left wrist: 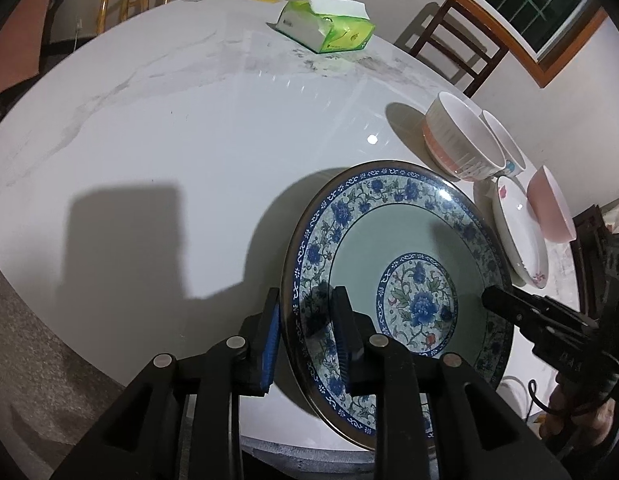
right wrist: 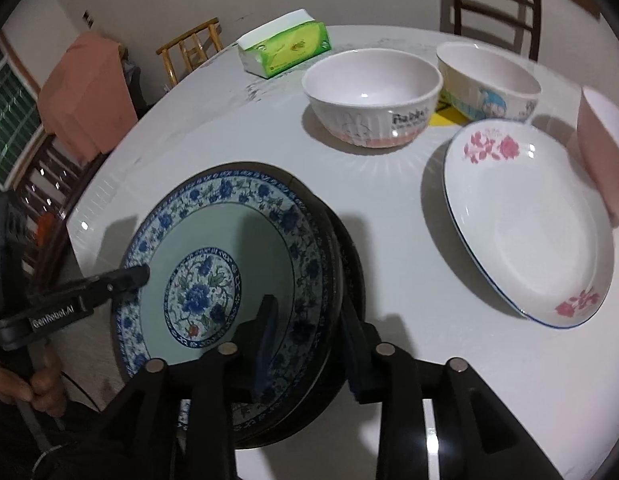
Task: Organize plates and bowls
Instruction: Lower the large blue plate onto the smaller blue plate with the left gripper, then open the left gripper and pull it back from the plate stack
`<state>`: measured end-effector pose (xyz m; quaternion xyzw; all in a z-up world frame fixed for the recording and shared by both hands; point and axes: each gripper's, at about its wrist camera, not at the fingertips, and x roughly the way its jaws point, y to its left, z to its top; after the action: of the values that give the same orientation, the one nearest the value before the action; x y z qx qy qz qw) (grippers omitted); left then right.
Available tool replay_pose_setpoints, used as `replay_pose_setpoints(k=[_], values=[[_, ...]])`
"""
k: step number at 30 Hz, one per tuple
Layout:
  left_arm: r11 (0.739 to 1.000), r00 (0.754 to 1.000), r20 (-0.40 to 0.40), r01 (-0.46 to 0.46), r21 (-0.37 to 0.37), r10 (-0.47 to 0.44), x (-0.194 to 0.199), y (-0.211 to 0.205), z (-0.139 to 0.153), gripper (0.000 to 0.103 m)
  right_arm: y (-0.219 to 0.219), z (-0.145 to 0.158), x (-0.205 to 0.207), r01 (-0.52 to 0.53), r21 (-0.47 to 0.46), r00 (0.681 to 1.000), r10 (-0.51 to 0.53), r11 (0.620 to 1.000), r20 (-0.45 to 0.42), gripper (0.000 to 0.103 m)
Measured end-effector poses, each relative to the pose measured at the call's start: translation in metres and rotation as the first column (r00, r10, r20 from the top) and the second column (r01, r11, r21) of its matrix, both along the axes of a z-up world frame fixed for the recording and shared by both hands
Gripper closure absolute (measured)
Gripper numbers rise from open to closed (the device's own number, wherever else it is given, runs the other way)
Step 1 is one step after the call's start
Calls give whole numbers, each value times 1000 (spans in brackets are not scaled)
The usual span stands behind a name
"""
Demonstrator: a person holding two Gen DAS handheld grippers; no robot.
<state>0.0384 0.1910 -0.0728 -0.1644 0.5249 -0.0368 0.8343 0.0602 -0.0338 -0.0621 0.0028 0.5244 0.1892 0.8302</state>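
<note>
Glossy round blue-and-white floral porcelain plate (right wrist: 229, 264) rests near the table's (left wrist: 169, 152) edge on a dark-rimmed stack. Left gripper (left wrist: 305, 320) and right gripper (right wrist: 305, 332) straddle its rim, pads released. Far ribbed bowl (right wrist: 369, 96) reads "Rabbit".

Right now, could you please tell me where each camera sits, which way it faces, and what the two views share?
Left wrist: on the left gripper, angled down across the table at the blue floral plate; its own jaws straddle the plate's near rim; the right gripper enters from the right.
Right wrist: on the right gripper, angled down at the same plate, jaws straddling its right rim; left gripper and a hand show.
Shared: plate, bowls, tissue pack.
</note>
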Motion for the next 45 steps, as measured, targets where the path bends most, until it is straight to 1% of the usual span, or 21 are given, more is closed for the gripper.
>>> replay_pose_setpoints(k=[3,16,19,21,23,28,30,33,35,36,37,38,41,45], values=[[999,1000,9,-1,32,1,0,-3,2,80,7,0,-1,-10,-46,999,12,999,31,65],[997,1000,22,-18,80,17,-1,-11,3,78,15,0,-7,13,-127,997,-4,992,76,64],[995,1000,27,-19,98,17,-1,-13,3,80,15,1,-5,35,-128,997,-26,991,71,64],[993,999,32,-19,113,15,-1,-15,4,80,13,3,-6,51,-121,996,-42,991,81,60],[994,999,32,-14,112,11,0,-18,4,80,12,3,-6,55,-123,995,-45,991,87,59],[993,999,44,-19,118,14,-1,-19,5,80,1,4,-6,67,-86,994,-60,994,88,58],[991,999,51,-27,133,21,-1,-19,6,80,-6,4,-6,76,-62,993,-70,995,99,58],[976,996,87,-49,214,31,-2,-24,13,74,-15,7,-7,99,-44,988,-93,994,122,58],[953,991,130,-77,293,40,-4,-29,21,74,-25,9,-8,125,-40,983,-118,991,143,58],[944,987,154,-87,318,39,-5,-32,26,71,-31,11,-9,141,-37,979,-133,989,157,58],[938,984,175,-94,333,36,-6,-35,31,65,-35,12,-8,150,-37,977,-142,988,161,58],[936,980,196,-97,339,30,-7,-38,36,63,-40,13,-8,166,-37,973,-157,985,167,58],[931,973,230,-78,357,-7,-6,-54,48,62,-57,18,-9,205,-37,961,-194,978,196,58],[935,962,267,-40,352,-59,-4,-80,61,58,-82,26,-15,255,-38,939,-238,966,247,58]])
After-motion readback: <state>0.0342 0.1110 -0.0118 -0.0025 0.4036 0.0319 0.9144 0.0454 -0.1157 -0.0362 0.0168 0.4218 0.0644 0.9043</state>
